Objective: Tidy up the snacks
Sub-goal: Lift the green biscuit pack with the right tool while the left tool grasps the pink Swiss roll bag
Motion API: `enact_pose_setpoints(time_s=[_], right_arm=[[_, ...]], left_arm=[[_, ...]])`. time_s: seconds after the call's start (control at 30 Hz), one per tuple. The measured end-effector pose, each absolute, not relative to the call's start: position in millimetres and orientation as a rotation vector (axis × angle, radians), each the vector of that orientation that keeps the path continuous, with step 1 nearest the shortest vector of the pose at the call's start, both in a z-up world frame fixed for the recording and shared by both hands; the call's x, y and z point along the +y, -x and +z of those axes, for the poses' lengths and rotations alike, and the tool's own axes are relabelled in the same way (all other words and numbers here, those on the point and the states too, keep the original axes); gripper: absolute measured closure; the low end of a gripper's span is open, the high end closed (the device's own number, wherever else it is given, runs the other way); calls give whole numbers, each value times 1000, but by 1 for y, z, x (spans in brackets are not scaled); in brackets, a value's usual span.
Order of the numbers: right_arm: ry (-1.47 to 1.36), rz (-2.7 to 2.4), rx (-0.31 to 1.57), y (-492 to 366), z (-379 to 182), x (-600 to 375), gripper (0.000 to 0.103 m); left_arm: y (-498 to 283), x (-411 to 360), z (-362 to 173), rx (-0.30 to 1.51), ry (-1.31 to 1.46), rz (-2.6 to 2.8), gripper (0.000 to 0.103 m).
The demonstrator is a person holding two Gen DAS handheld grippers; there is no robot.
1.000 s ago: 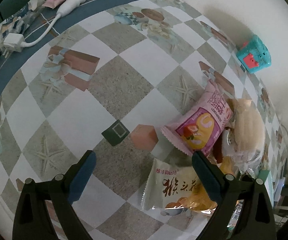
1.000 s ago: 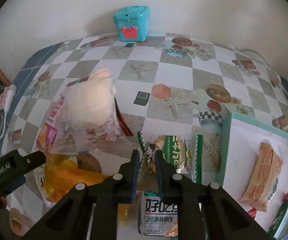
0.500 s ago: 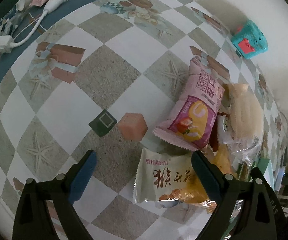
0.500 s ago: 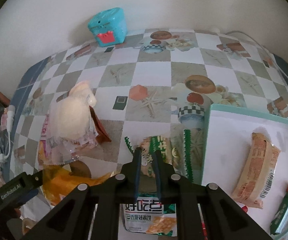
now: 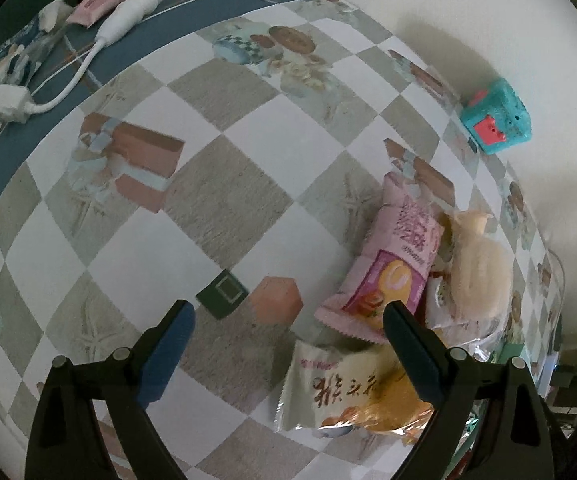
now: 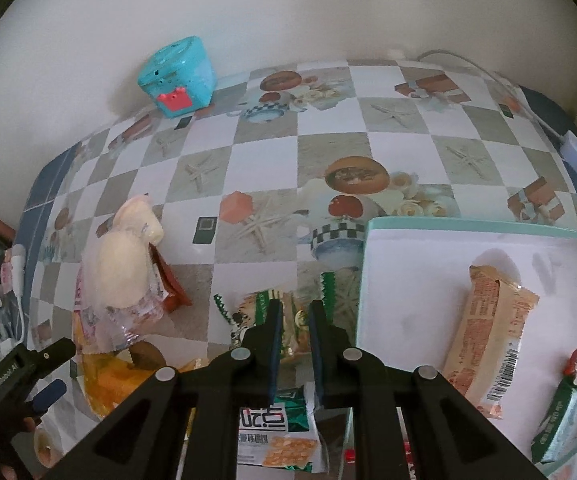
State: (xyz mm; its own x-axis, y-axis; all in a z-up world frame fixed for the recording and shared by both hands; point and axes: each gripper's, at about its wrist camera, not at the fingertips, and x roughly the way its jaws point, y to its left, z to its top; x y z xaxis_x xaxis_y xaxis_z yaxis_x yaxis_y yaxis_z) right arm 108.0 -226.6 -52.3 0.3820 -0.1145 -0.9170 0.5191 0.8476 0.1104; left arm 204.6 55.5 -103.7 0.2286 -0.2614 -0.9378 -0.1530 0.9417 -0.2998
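Left wrist: left tongs (image 5: 288, 322) gape empty over the bench (image 5: 224, 200), pink packet (image 5: 388, 268) and cream packet (image 5: 328, 392) unsorted; right wrist: right tongs (image 6: 293, 316) clamped on green packet (image 6: 284, 320) beside tray (image 6: 484, 228), two snacks already inside.
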Motion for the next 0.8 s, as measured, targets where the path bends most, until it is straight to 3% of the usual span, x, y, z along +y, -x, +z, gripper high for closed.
enact_pose_setpoints(time_s=[0.13,0.27,0.4,0.47,0.63,0.8], right_arm=[[-436,-407,1126,-108,-54,-230,85],[-447,-410,1137,-108,-58,-232,63],[-448,-393,1146,-111,-62,-230,52],[-446,-381,1152,-113,-66,-228,42],[-383,-367,1163,-119,-70,-215,32],[-276,-377,1180,-123,-75,-203,31]], left_arm=[[-206,39,-94,1305,307,-114,7],[-212,13,-89,1270,232,-159,7],[-214,-2,-93,1270,180,-179,7],[-211,0,-95,1272,166,-178,7],[-215,-3,-103,1280,155,-173,7],[-217,-6,-110,1288,143,-162,7]])
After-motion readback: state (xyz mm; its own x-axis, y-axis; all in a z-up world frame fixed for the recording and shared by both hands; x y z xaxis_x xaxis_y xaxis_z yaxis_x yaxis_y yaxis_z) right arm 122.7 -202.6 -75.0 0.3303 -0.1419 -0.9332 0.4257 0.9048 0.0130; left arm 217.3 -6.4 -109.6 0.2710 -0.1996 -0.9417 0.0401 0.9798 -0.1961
